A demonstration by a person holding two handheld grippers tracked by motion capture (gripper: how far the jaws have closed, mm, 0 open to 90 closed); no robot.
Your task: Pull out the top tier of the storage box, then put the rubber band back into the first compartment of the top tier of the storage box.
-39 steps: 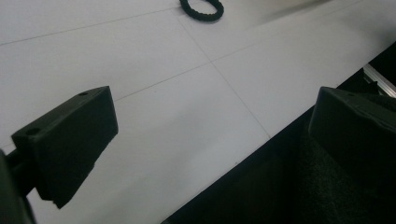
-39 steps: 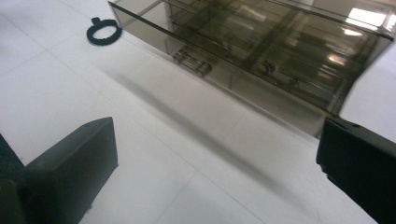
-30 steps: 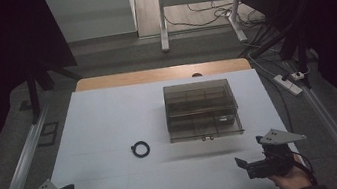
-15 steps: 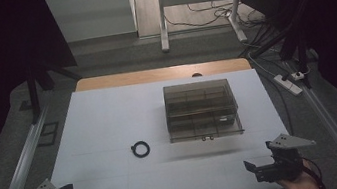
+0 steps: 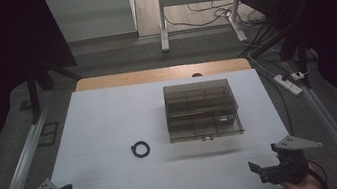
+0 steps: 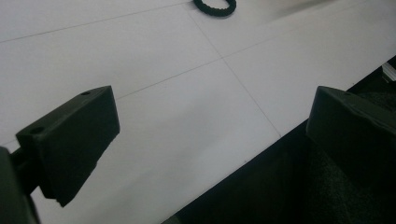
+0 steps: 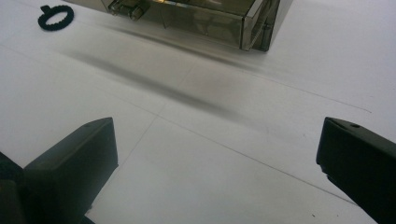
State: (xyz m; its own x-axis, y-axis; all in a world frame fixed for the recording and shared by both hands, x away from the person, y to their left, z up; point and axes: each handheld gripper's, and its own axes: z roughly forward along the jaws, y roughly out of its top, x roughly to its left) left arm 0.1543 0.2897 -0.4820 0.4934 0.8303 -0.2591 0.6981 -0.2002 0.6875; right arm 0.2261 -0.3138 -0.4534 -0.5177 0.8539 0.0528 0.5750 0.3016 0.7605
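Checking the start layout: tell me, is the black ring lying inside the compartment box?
No, the black ring lies on the bare white table, apart from the compartment box.

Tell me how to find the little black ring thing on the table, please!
Look at the big white table and find the smoky see-through box with compartments near its middle. Just off the box's front-left corner, lying flat and alone on the white surface, is the small black ring. It is the only round, solid-black thing there, far smaller than the box, with a bumpy edge like a hair tie.
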